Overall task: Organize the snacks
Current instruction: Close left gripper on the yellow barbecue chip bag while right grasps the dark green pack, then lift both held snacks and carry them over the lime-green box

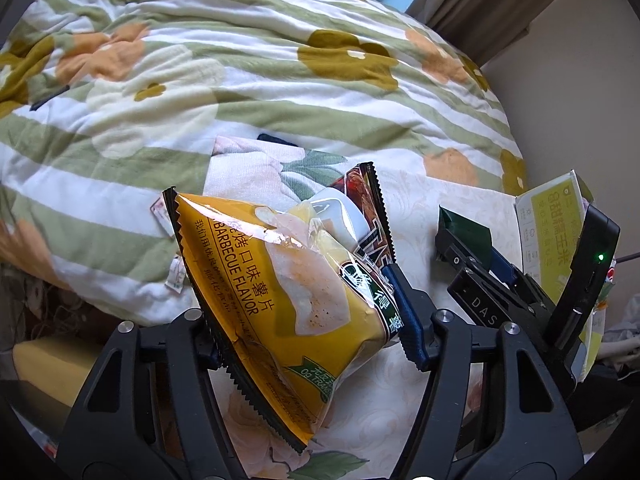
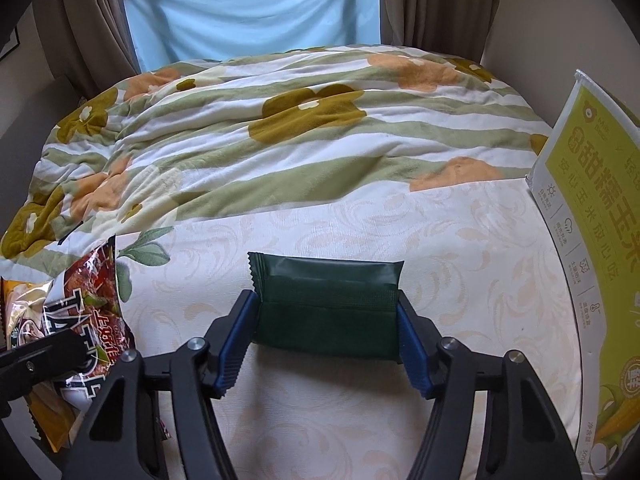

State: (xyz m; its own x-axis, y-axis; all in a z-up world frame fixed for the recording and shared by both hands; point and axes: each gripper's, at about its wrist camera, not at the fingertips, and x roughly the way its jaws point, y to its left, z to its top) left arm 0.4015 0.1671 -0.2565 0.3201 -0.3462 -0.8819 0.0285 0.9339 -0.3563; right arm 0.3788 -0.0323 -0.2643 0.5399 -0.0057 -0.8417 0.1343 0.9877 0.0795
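Note:
In the left wrist view my left gripper [image 1: 308, 320] is shut on a puffy yellow barbecue chip bag [image 1: 276, 280], which stands tilted between the jaws. The bag hides the left pad. A red-brown snack bag [image 1: 360, 188] leans behind it against the right finger; whether it is gripped too, I cannot tell. In the right wrist view my right gripper [image 2: 326, 320] is shut on a dark green packet [image 2: 326, 300], with a blue pad at each end. That packet [image 1: 464, 232] also shows at the right of the left wrist view. The red-brown bag [image 2: 92, 292] is at the far left.
The cream patterned sheet [image 2: 360, 224] lies under both grippers. A green-striped floral quilt [image 2: 280, 128] is heaped behind. A yellow-green corn box [image 2: 592, 240] stands upright at the right edge. Curtains and a blue cloth [image 2: 256, 8] hang beyond the bed.

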